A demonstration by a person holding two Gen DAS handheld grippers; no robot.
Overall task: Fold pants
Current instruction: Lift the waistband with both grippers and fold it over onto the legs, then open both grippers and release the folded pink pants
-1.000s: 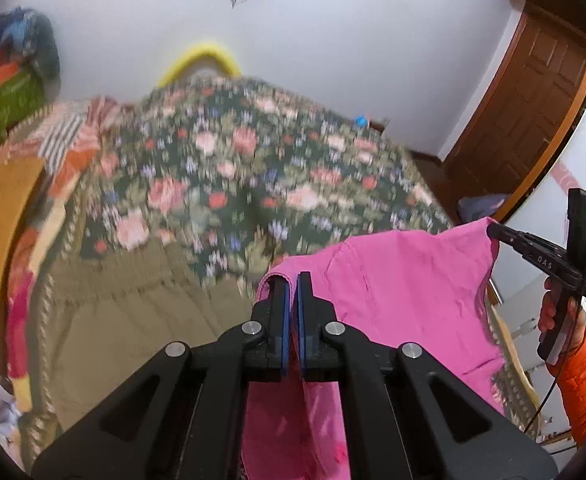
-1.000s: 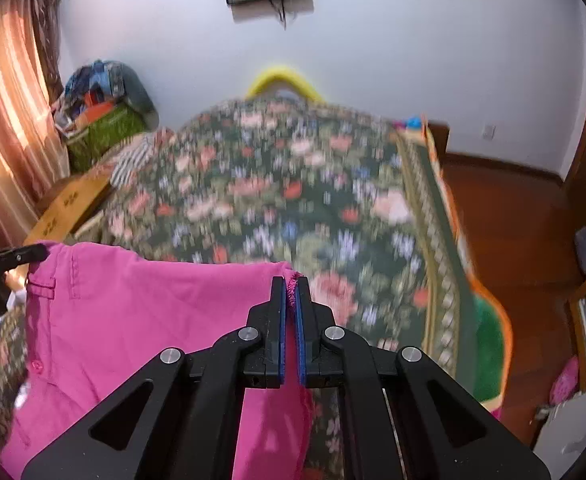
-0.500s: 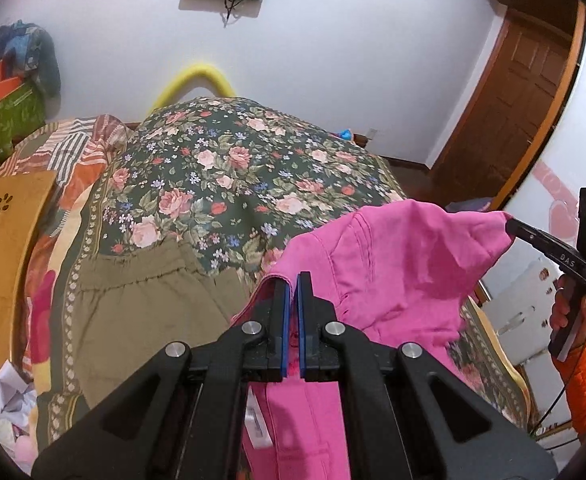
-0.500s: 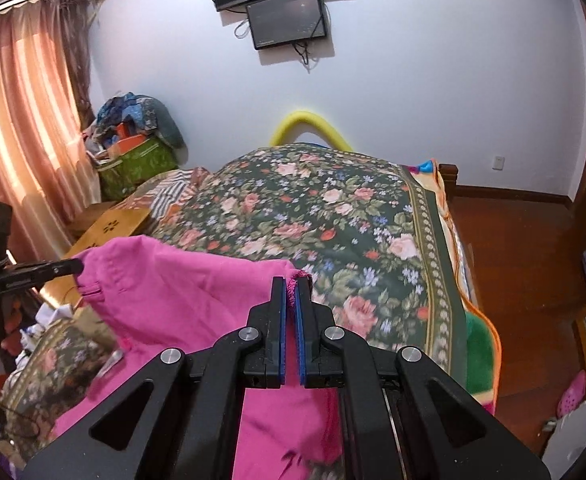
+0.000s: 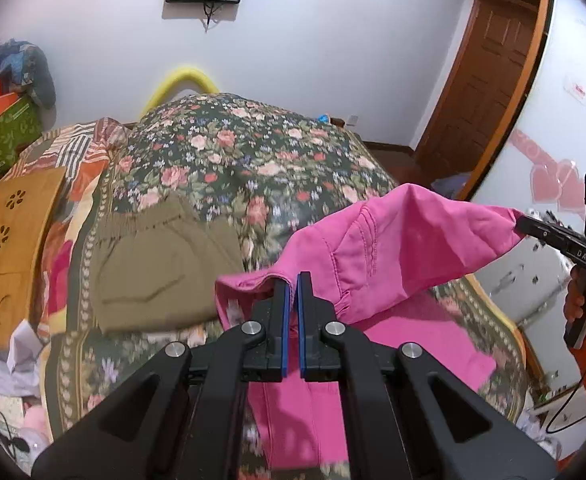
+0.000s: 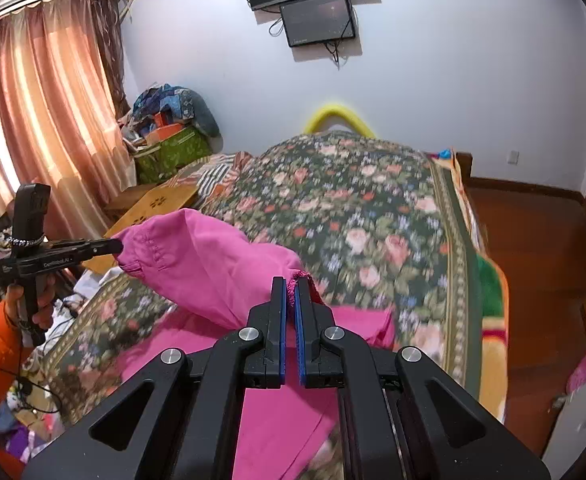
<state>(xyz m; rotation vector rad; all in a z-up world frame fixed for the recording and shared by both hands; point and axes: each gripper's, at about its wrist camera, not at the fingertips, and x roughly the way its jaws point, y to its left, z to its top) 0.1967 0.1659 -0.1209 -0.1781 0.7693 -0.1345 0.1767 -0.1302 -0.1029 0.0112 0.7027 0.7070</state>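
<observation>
Pink pants (image 5: 405, 248) hang between my two grippers above the near end of the flowered bed (image 5: 253, 160). My left gripper (image 5: 291, 280) is shut on one corner of the pants' top edge. My right gripper (image 6: 291, 284) is shut on the other corner, and it also shows at the right of the left wrist view (image 5: 523, 226). The pants (image 6: 213, 264) sag between the two holds. Their lower part lies on the bed (image 6: 373, 208) below the grippers. The left gripper shows at the left of the right wrist view (image 6: 115, 245).
Folded olive-green pants (image 5: 161, 268) lie on the bed to the left. A wooden board (image 5: 9, 248) lies along the bed's left side. A pile of bags (image 6: 173, 128) stands in the far corner by the curtains (image 6: 41, 112). A wooden door (image 5: 489, 80) is at the right.
Both grippers have tilted upward and moved toward the bed with the pants. The pants' top edge now sags lower, and their lower part has settled on the bed.
</observation>
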